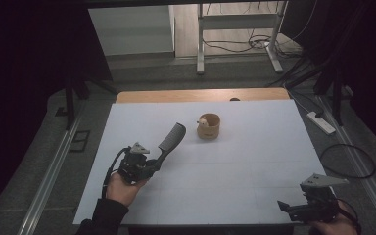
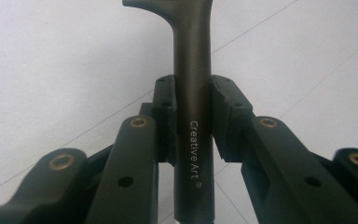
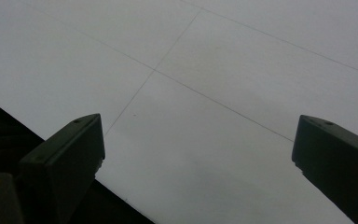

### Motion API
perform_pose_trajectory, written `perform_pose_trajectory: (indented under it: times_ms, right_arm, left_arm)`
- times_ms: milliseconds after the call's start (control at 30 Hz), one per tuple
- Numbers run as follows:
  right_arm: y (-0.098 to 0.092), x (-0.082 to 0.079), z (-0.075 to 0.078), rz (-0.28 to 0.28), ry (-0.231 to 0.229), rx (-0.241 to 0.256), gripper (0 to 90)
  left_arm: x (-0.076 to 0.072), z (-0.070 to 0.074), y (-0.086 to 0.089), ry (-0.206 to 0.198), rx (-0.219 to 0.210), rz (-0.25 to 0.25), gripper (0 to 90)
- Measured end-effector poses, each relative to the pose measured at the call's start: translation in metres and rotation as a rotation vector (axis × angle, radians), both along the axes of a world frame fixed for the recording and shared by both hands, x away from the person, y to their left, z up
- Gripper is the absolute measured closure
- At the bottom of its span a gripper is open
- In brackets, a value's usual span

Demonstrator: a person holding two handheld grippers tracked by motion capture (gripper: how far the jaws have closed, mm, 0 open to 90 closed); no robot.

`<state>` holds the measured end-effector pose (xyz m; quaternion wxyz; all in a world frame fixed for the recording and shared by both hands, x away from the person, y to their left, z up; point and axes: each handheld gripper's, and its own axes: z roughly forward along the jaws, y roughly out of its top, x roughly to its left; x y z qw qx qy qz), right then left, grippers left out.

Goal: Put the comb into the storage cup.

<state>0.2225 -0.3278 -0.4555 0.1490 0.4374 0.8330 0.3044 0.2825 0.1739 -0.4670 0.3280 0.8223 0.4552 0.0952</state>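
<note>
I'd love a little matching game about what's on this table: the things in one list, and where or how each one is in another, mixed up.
Things:
1. left gripper
2. right gripper
3. comb
4. wooden cup

States:
A. stands alone near the middle of the white table, towards its far edge
B. open, with nothing between its fingers, over the table's near right corner
C. shut on a dark handle
D. held by its handle, toothed end pointing towards the cup

Pairs: 1-C, 2-B, 3-D, 4-A
</note>
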Motion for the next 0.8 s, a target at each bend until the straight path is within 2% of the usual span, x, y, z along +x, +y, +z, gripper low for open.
perform_pose_trajectory:
  times_ms: [300,433,567,800]
  right_arm:
    - [0.000,0.000,0.000,0.005,-0.004,0.006,1.9]
    - [0.000,0.000,0.001,0.008,-0.005,0.009,1.7]
    - [0.000,-0.001,0.001,0.009,-0.005,0.011,1.5]
    - [0.000,-0.001,0.001,0.015,-0.009,0.012,1.2]
  left_arm:
    - [-0.009,0.006,0.002,-0.044,-0.013,0.004,72.3]
    - [-0.013,0.008,0.001,-0.067,-0.032,0.003,72.3]
    - [-0.018,0.010,0.000,-0.103,-0.026,-0.017,72.3]
    - [-0.025,0.013,-0.003,-0.122,-0.045,-0.025,72.3]
